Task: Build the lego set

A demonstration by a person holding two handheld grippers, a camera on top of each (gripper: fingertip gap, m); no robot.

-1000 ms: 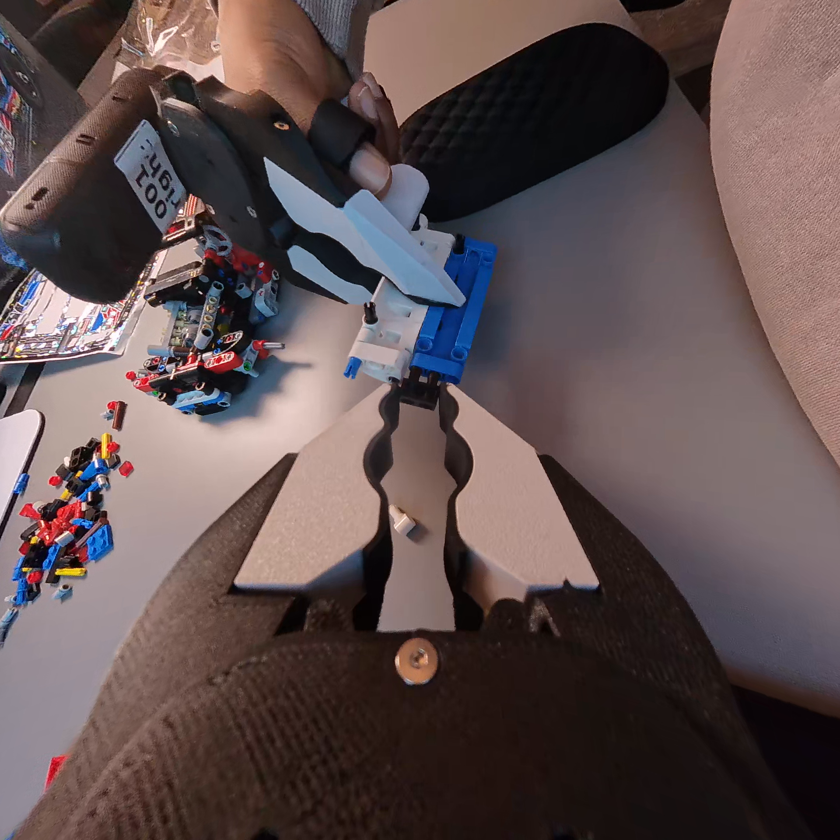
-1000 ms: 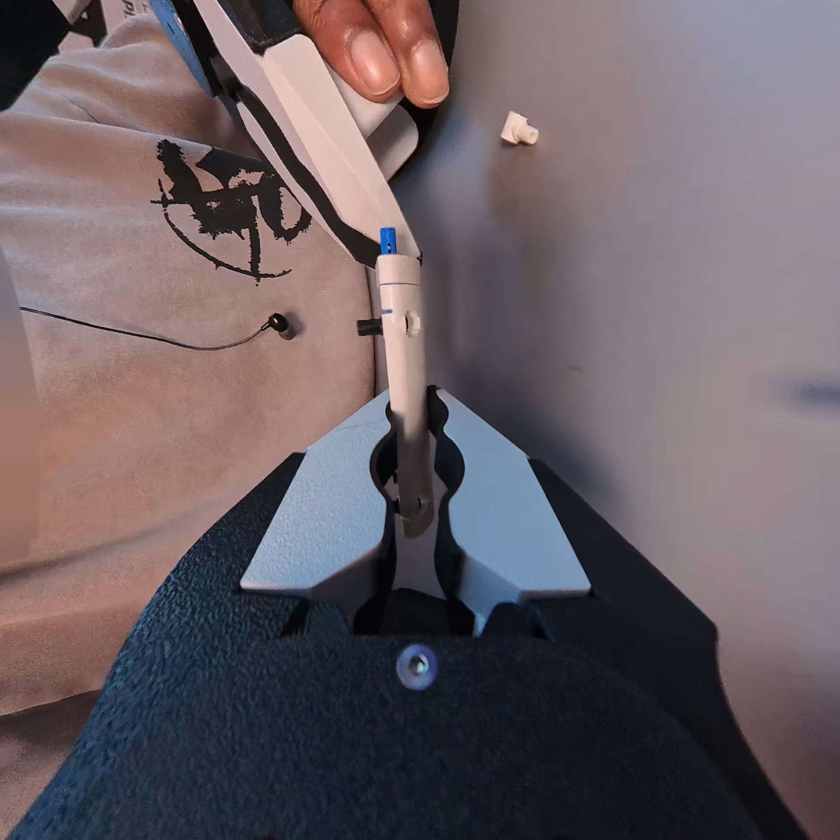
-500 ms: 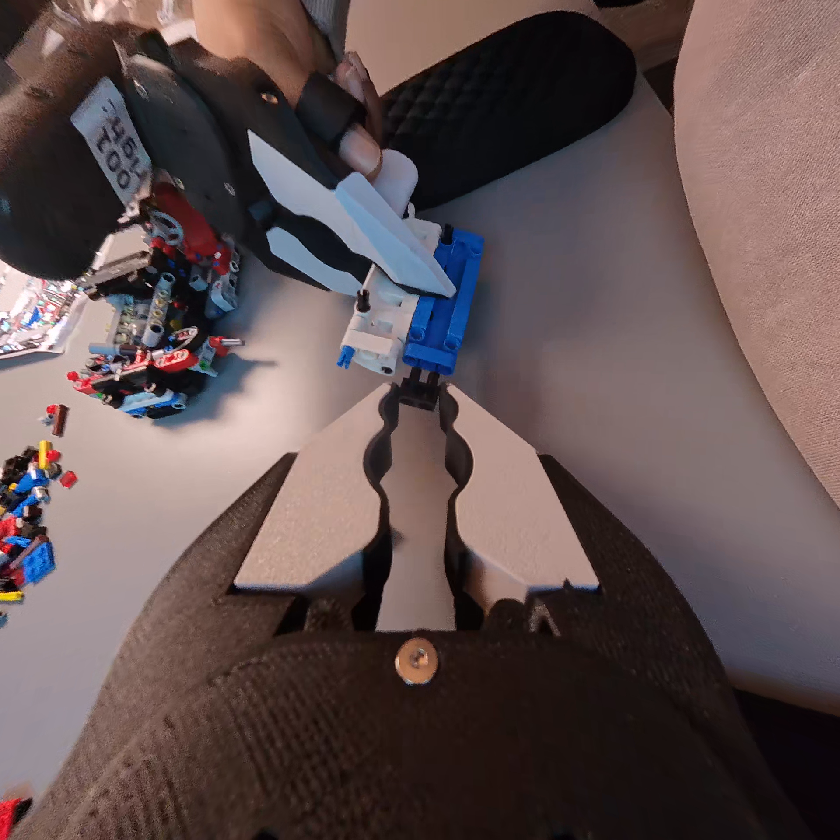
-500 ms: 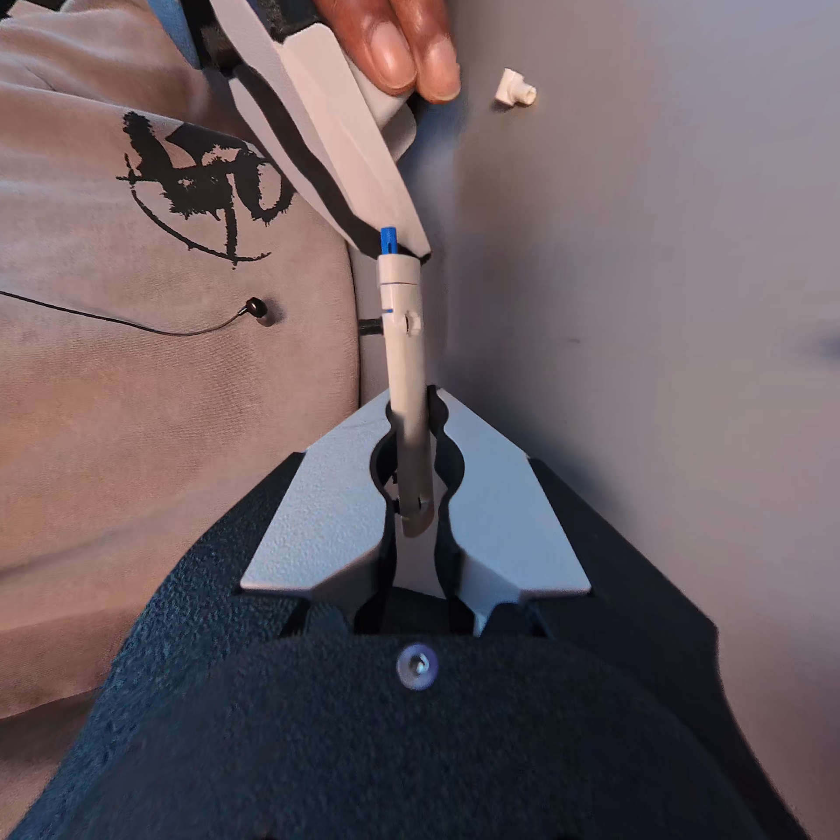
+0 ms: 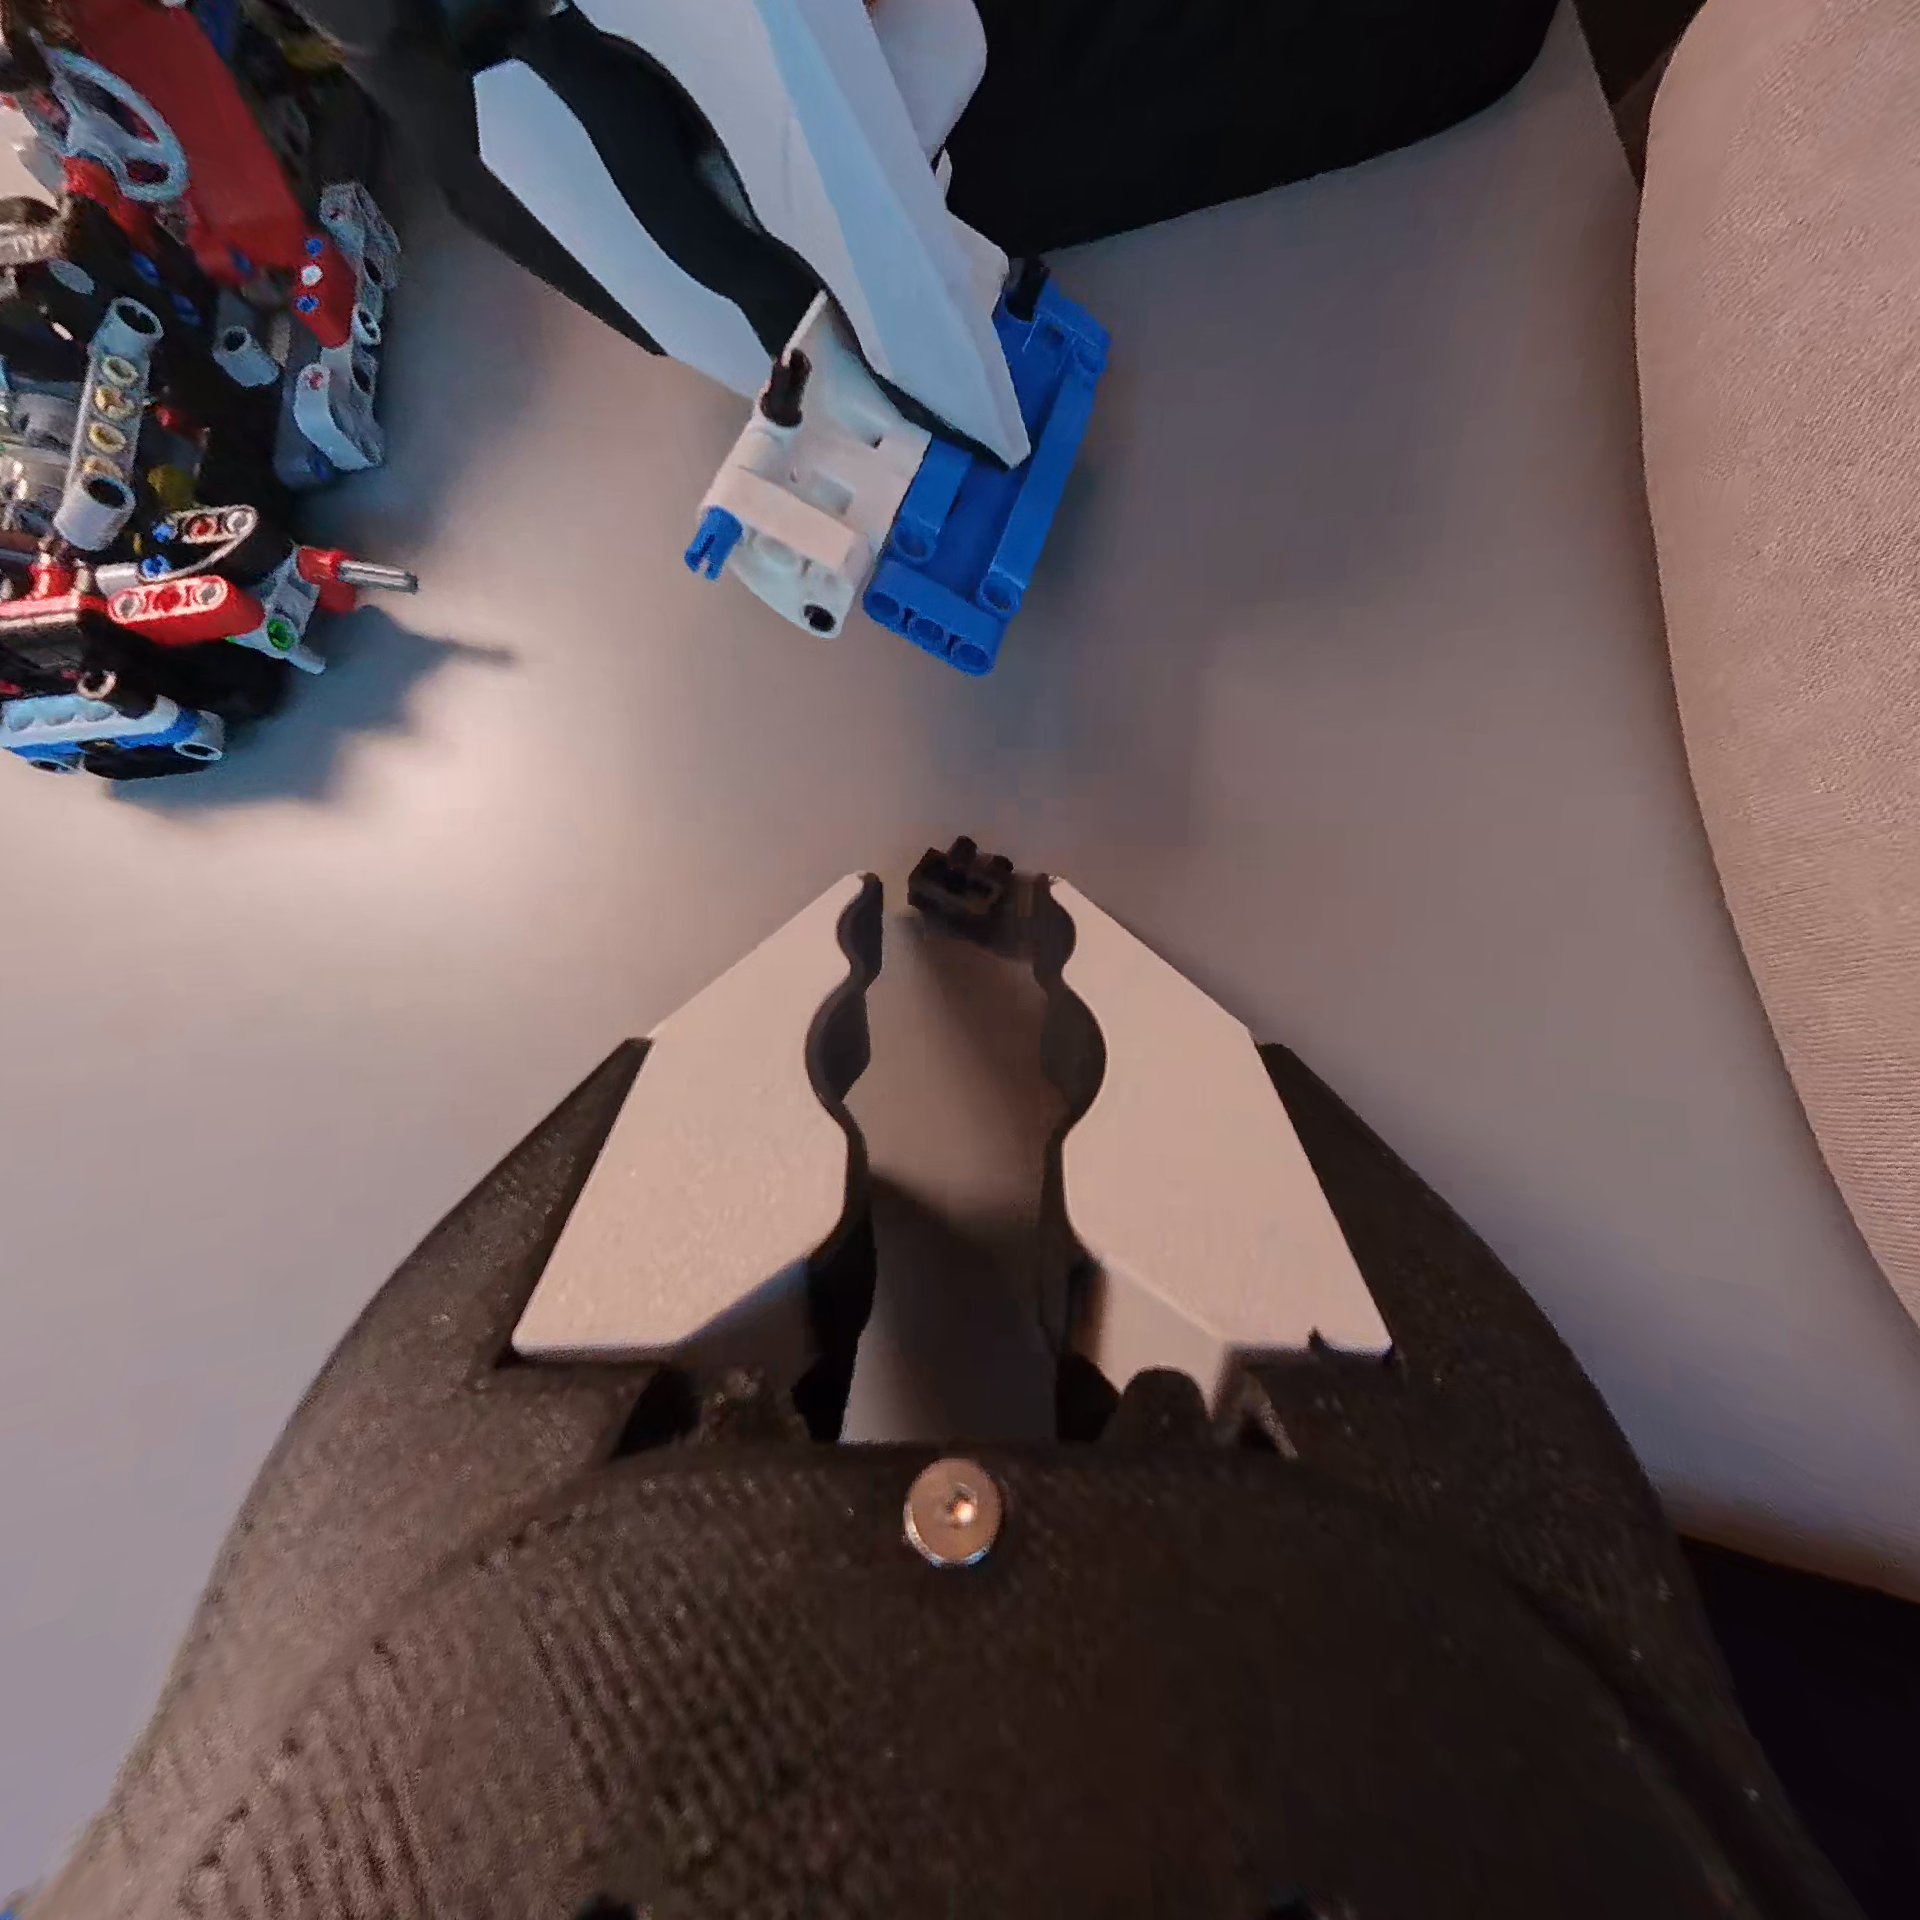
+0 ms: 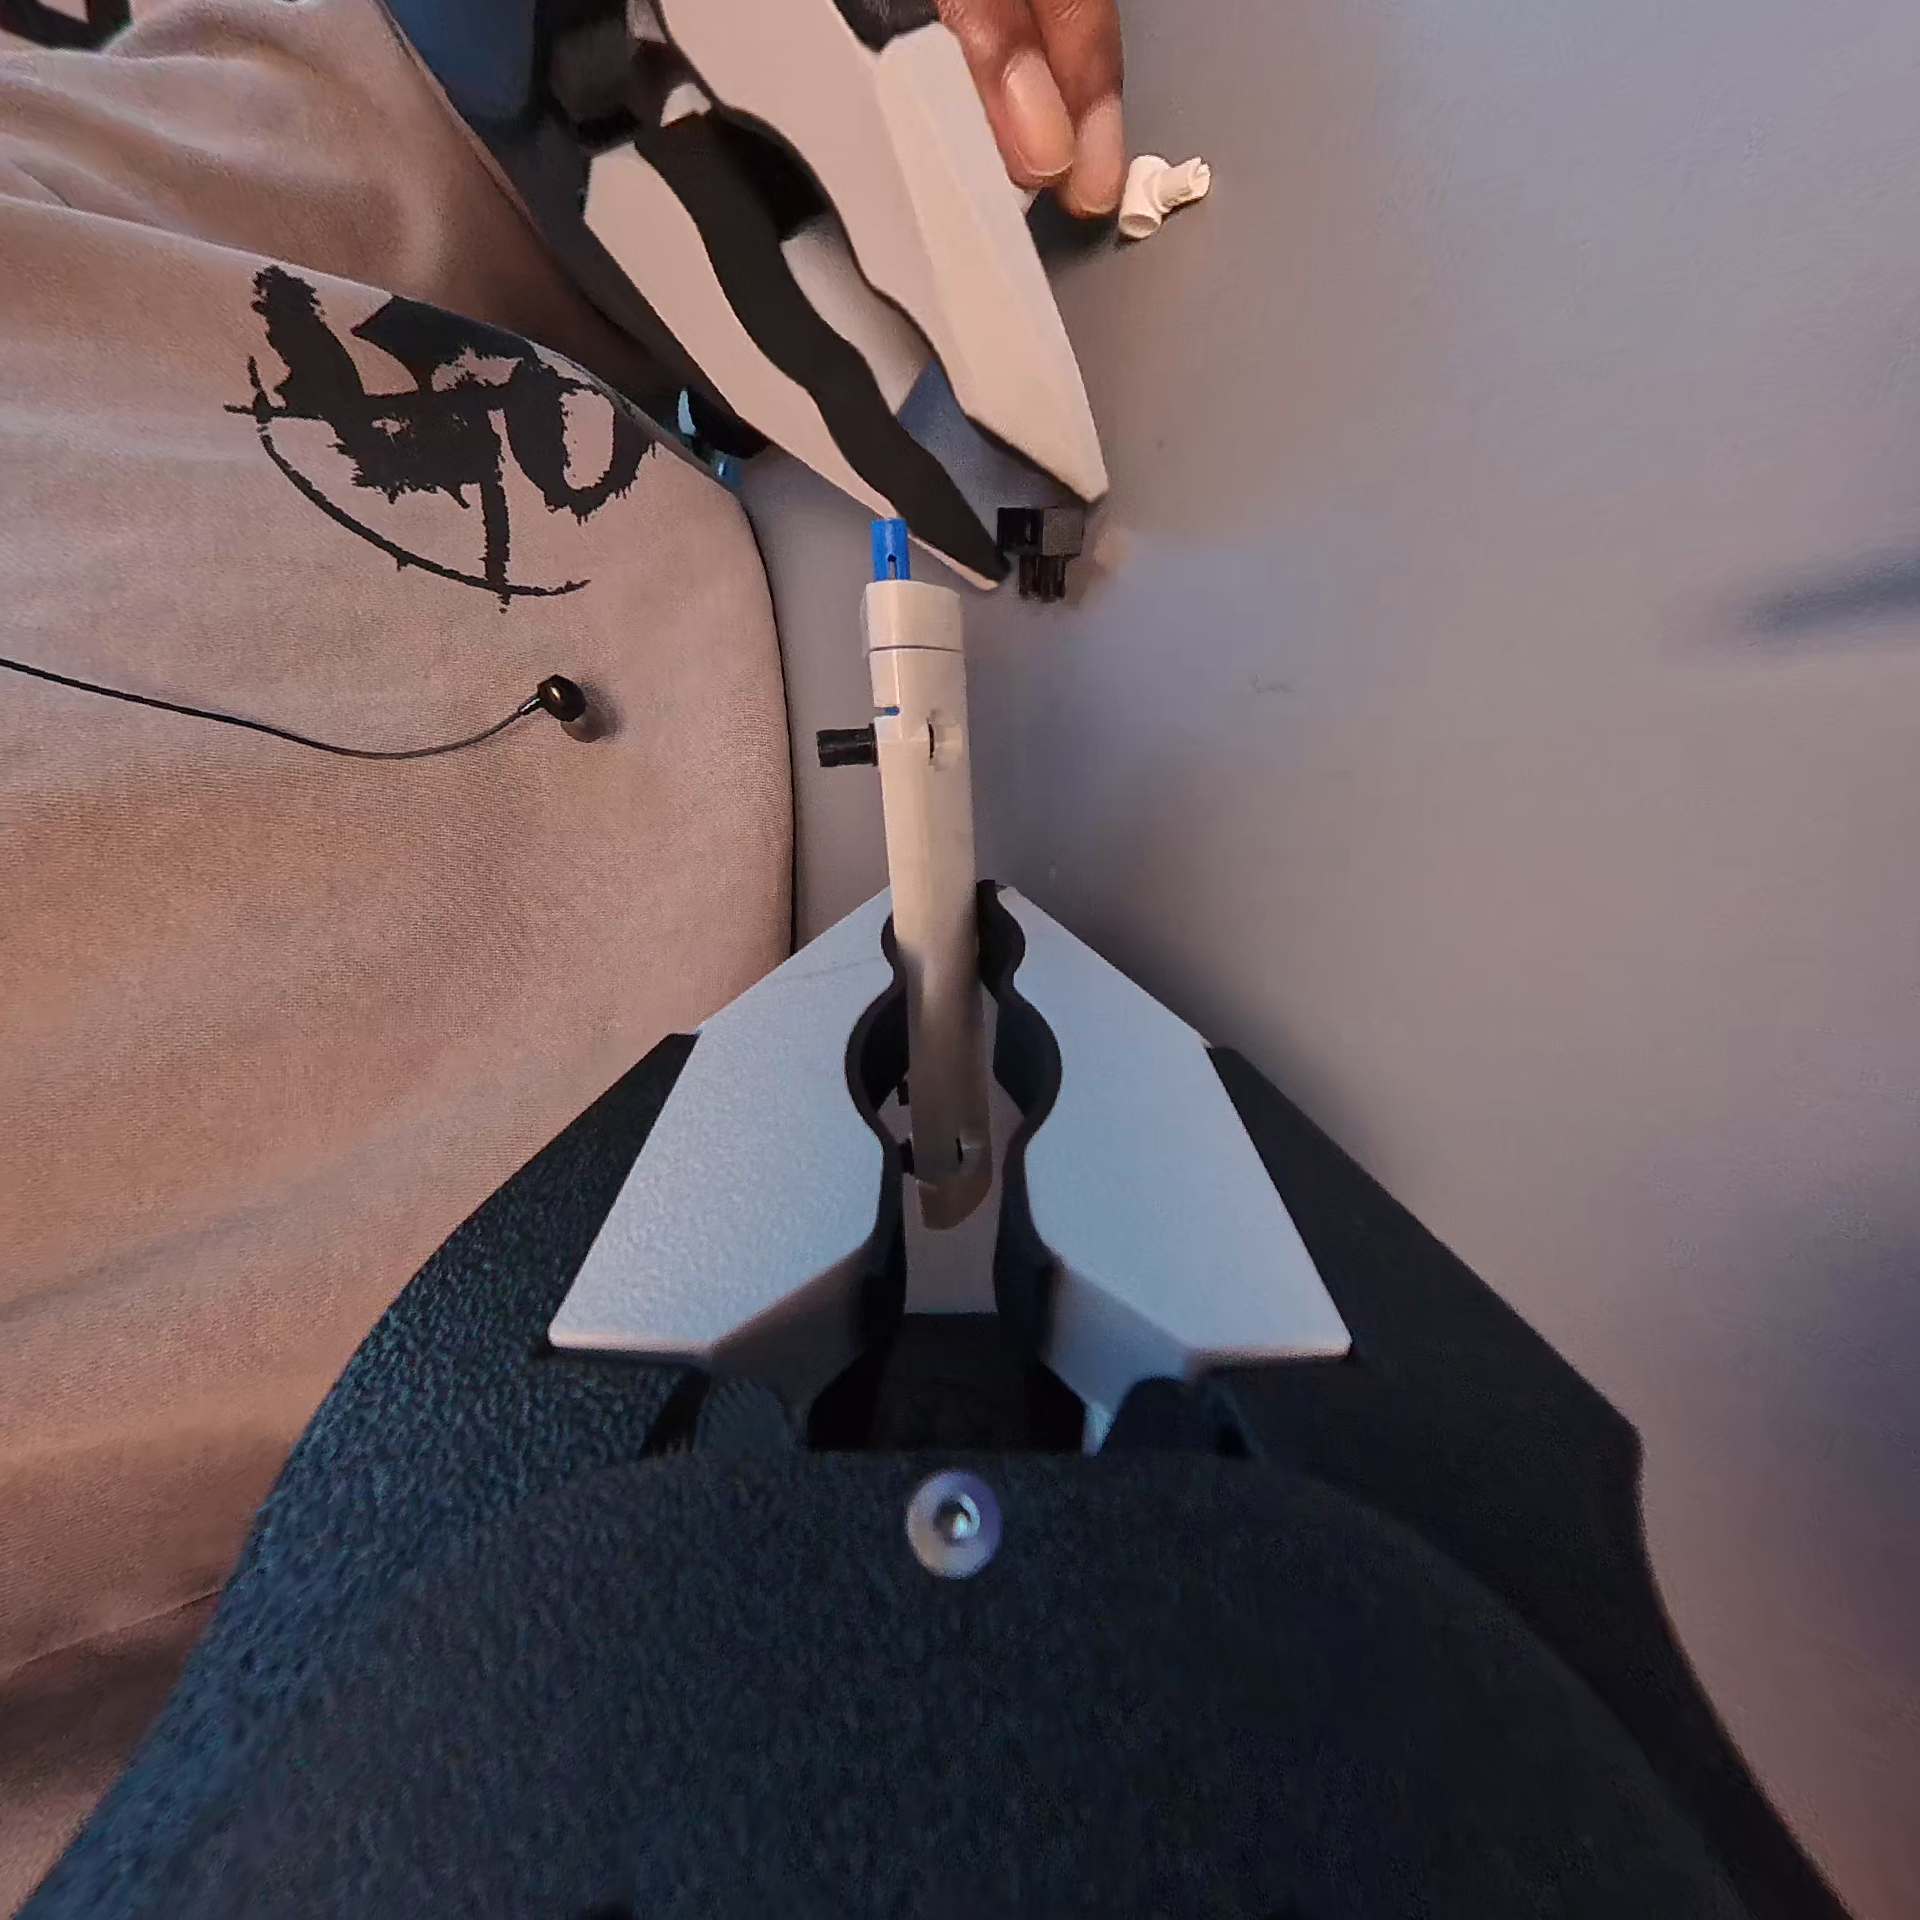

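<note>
My right gripper (image 6: 940, 899) is shut on a white-and-blue lego assembly (image 5: 904, 499) and holds it edge-on, just above the grey table (image 5: 520, 935). The assembly's white beam (image 6: 925, 790) runs forward between the jaws, ending in a blue pin. My left gripper (image 5: 958, 881) is a short way back from the assembly. Its jaws stand slightly apart around a small black lego piece (image 5: 961, 883). The same piece (image 6: 1039, 540) shows between the left gripper's (image 6: 1039, 532) tips in the right wrist view, near the table.
A partly built red, black and grey lego model (image 5: 156, 468) stands at the left. A black quilted pad (image 5: 1299, 104) lies behind the assembly. A small white piece (image 6: 1164, 192) lies by a hand's fingers (image 6: 1049, 104). A person's beige top (image 5: 1787, 623) borders the table. Tip to tip, the grippers are about 7 cm apart.
My left gripper has drawn back from the blue-and-white assembly, and the black piece came away with it. Its jaws have widened a little. The right gripper still holds the assembly.
</note>
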